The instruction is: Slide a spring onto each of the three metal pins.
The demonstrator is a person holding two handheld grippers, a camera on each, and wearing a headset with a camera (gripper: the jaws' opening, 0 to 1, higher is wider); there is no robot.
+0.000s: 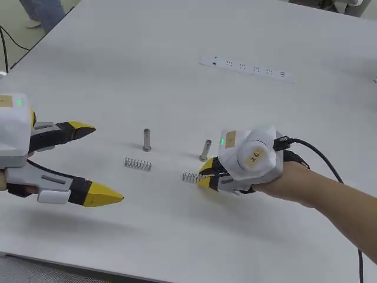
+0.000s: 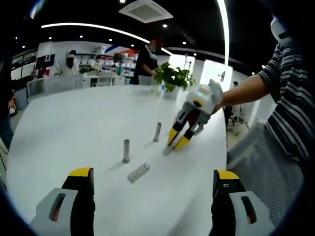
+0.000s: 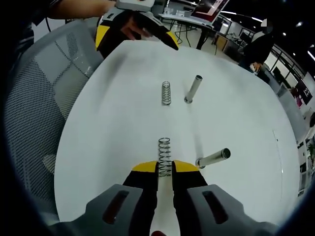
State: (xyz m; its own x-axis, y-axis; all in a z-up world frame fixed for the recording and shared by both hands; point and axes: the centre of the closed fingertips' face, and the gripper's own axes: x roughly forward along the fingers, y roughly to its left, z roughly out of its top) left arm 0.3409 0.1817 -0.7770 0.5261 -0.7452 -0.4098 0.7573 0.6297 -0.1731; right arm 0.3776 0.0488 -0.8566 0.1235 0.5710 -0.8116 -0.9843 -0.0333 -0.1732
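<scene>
I'm working over a broad white tabletop (image 1: 177,236), matte and smooth, in a bright open office. A white power strip (image 1: 244,68) is lying flat towards the far side.

My right forearm is reaching in from the lower right. The hand is wrapped round the rounded white body of the right gripper (image 1: 205,175), and a black cable (image 1: 321,159) is trailing back along the arm. That gripper is angled down with its yellow tips right at the surface. In the right gripper view the two black-and-yellow jaws are nearly together and pinching one end of the held spring (image 3: 164,155). It's a thin steel coil, and the rest of it is lying flat on the tabletop, pointing away from the tips.

My left gripper (image 1: 97,163) is hovering low at the left edge, pointing across the tabletop with its jaws spread wide and nothing between them.

Two short grey metal cylinders are standing upright on the surface. The first pin (image 1: 146,140) is out in the middle. The second pin (image 1: 205,150) is just beside the right gripper's tips and the held spring. The loose spring (image 1: 138,164), the same fine wire coil, is lying on its side near the first pin's base, between that pin and me.

A grey mesh chair (image 3: 44,98) is showing beyond the tabletop's edge in the right gripper view.
</scene>
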